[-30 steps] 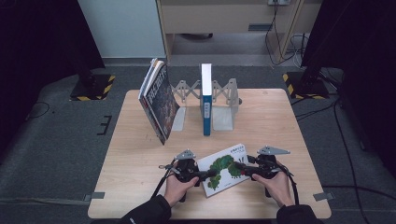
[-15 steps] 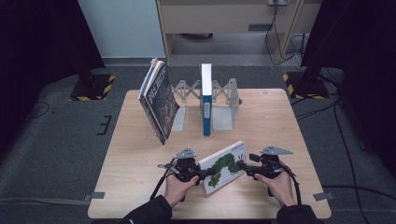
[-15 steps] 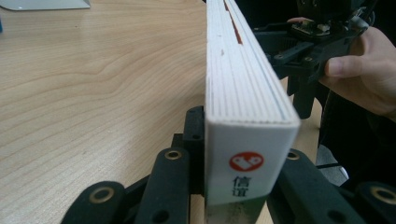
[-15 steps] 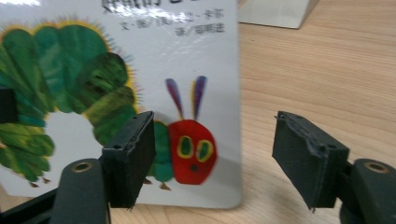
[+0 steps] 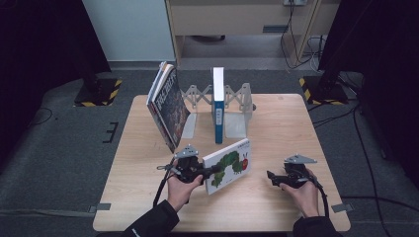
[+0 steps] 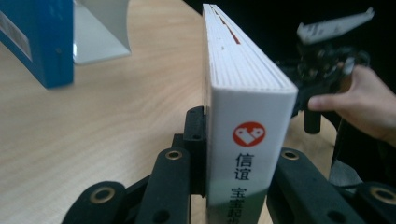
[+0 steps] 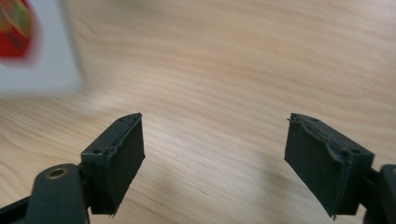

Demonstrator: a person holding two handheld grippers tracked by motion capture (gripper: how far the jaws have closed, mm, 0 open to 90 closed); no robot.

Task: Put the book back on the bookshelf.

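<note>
Caterpillar book (image 5: 229, 165) pinched upright in left tongs (image 5: 210, 173), clear of spread, just-opened right tongs (image 5: 271, 177).

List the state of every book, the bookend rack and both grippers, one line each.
Caterpillar book: tilted up on edge, clamped at its spine.
Left gripper: shut on the caterpillar book.
Right gripper: open, empty, jaws just opening.
Blue book: upright in the rack.
Dark book: leaning, beside the rack.
Rack: stretched out.
</note>
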